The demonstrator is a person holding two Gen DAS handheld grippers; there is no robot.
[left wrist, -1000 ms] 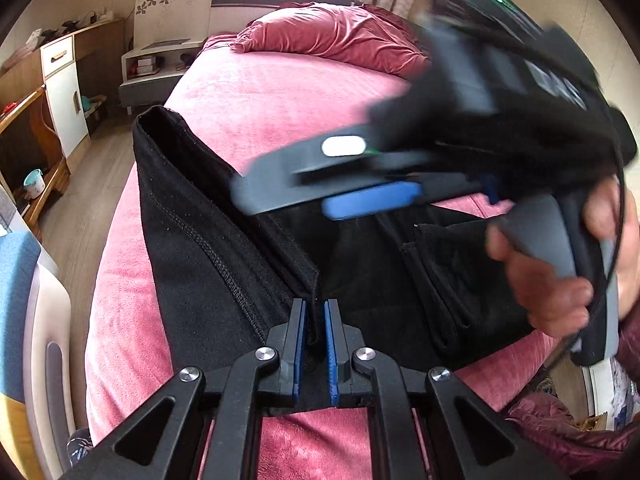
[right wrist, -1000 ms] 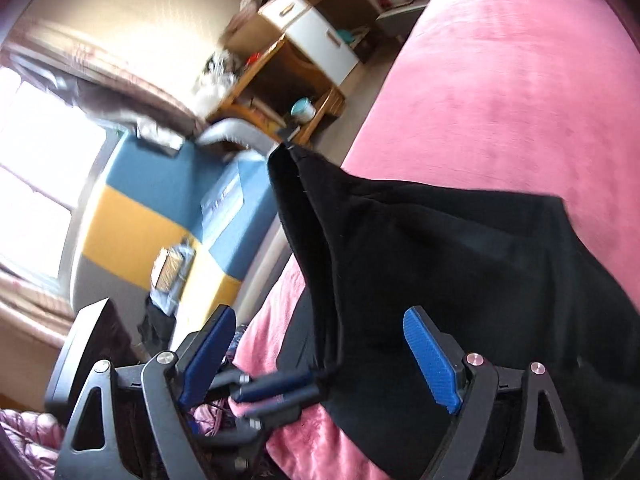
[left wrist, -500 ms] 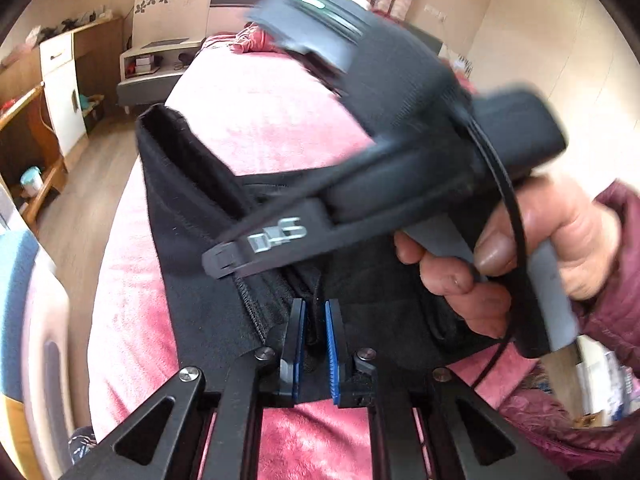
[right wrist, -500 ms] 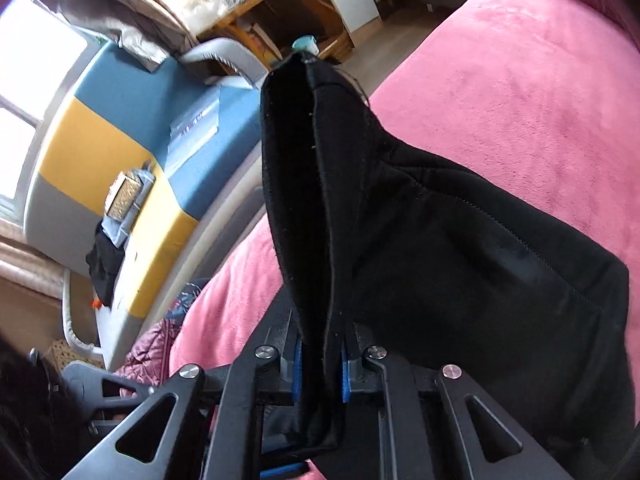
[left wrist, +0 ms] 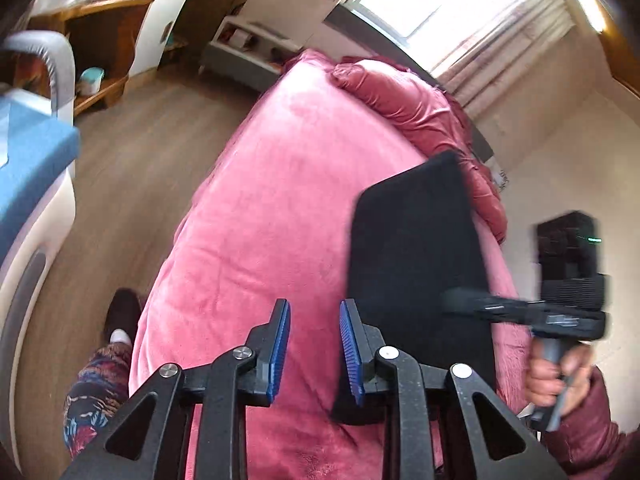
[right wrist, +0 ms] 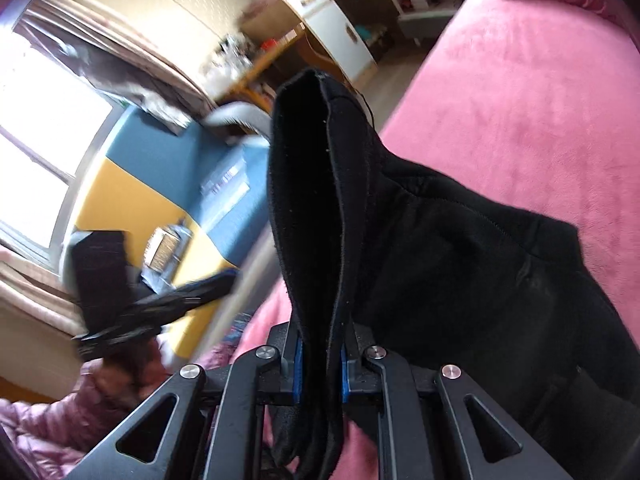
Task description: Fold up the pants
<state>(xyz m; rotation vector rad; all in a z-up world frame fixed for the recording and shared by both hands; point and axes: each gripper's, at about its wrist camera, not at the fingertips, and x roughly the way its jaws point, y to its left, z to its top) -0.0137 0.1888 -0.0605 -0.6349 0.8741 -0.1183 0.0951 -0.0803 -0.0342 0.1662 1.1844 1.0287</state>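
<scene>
The black pants [left wrist: 416,256] lie on the pink bed [left wrist: 280,200], a long dark panel at the right in the left wrist view. My left gripper [left wrist: 314,352] is open and empty, above the pink cover just left of the pants. My right gripper [right wrist: 319,364] is shut on a bunched fold of the pants [right wrist: 312,208], which stands up from the jaws; the rest of the fabric spreads to the right over the bed [right wrist: 520,80]. The right gripper also shows blurred in the left wrist view [left wrist: 464,304], at the pants' near right edge.
A crumpled red quilt [left wrist: 404,92] lies at the head of the bed. A blue and yellow chair [right wrist: 168,184] stands beside the bed, a wooden desk and white cabinet [right wrist: 340,36] beyond it. Bare wood floor [left wrist: 120,168] runs along the bed's left side.
My left gripper let go of the pants, opened and pulled away to the left. My right gripper closed on a fold of the pants and still holds it.
</scene>
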